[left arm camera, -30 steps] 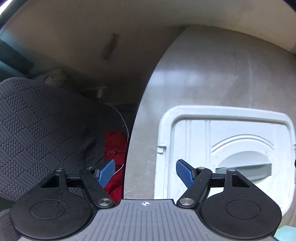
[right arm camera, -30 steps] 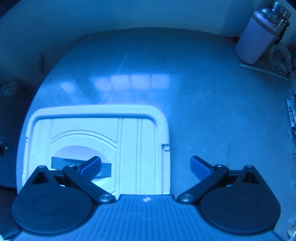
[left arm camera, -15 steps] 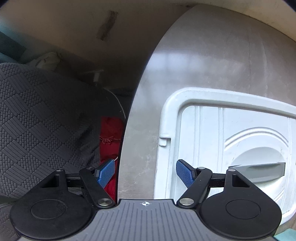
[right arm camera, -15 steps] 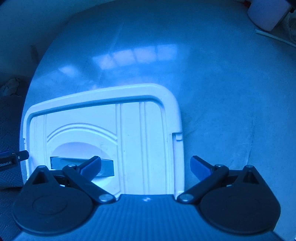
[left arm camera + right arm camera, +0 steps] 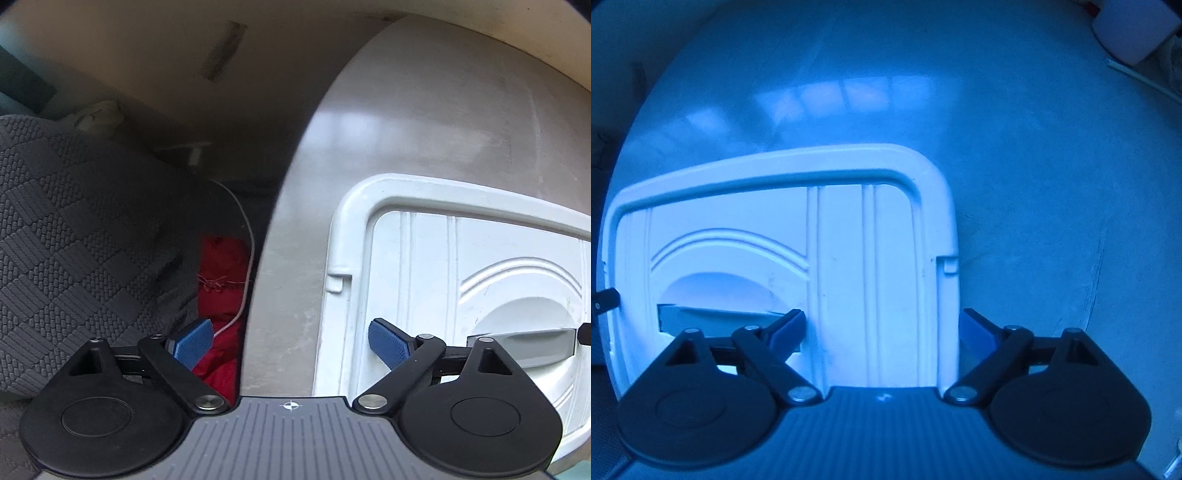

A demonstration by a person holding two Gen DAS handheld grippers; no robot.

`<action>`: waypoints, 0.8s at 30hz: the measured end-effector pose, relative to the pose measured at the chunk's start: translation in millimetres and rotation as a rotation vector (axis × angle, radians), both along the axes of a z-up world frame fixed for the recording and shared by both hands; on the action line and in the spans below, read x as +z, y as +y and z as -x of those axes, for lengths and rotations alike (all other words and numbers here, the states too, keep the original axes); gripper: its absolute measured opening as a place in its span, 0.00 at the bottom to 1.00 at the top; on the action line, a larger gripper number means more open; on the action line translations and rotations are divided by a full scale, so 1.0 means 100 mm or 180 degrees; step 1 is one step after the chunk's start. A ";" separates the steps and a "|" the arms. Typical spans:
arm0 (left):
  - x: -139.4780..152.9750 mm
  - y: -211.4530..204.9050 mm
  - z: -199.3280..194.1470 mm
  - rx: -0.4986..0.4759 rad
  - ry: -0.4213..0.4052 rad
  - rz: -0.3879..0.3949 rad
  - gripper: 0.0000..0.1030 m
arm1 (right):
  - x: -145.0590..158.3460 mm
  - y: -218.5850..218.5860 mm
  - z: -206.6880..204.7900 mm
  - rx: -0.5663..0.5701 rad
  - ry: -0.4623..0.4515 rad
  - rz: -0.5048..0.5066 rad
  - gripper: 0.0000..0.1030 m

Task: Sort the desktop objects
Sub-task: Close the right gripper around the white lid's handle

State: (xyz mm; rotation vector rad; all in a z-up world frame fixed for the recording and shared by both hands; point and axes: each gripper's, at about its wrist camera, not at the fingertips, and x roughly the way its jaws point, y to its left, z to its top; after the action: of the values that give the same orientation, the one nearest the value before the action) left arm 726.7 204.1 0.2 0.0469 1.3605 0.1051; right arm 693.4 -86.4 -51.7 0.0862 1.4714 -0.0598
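A white plastic box lid point(image 5: 424, 277) with a grey handle point(image 5: 524, 343) in a round recess lies flat on the round grey table point(image 5: 406, 129). My left gripper point(image 5: 290, 345) points down over the lid's left rim. Its jaws are opening: one blue pad hangs over the lid, the other beyond the table's edge, and neither touches anything. My right gripper point(image 5: 881, 328) points straight down over the lid point(image 5: 849, 240). Its jaws are closing, with the lid's right part between them: one finger above the handle point(image 5: 713, 315), the other just outside the right rim. I see no pad pressing.
Left of the table stands a grey woven chair seat point(image 5: 74, 221), with a red cloth point(image 5: 221, 266) and a white cable point(image 5: 245, 236) in the gap. A pale bottle point(image 5: 1134, 29) and a thin white stick point(image 5: 1145, 81) sit at the table's far right.
Both grippers have sunk toward the lid, which now looks larger in both views. The right jaws have narrowed a little; the left jaws have widened slightly.
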 end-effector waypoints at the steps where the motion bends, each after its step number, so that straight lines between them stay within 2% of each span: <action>1: 0.00 0.02 0.00 0.0012 -0.0007 -0.0021 0.91 | 0.01 0.05 0.00 0.0032 0.0016 -0.0001 0.87; 17: -0.02 0.58 0.10 0.0381 -0.0030 0.0004 0.91 | 0.13 0.69 -0.12 0.0315 0.0080 -0.0111 0.87; 21: -0.04 0.69 0.12 0.0445 -0.0026 0.0121 0.91 | 0.19 0.81 -0.14 0.0389 0.0080 -0.0112 0.87; 24: -0.07 0.76 0.14 0.0468 -0.0009 0.0307 0.91 | 0.20 0.86 -0.11 0.0402 0.0071 -0.0122 0.87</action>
State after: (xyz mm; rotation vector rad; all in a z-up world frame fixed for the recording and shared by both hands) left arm 712.4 280.2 -6.6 -0.1344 1.3637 0.1629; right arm 704.5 -0.9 -31.5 0.0236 1.4975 0.0703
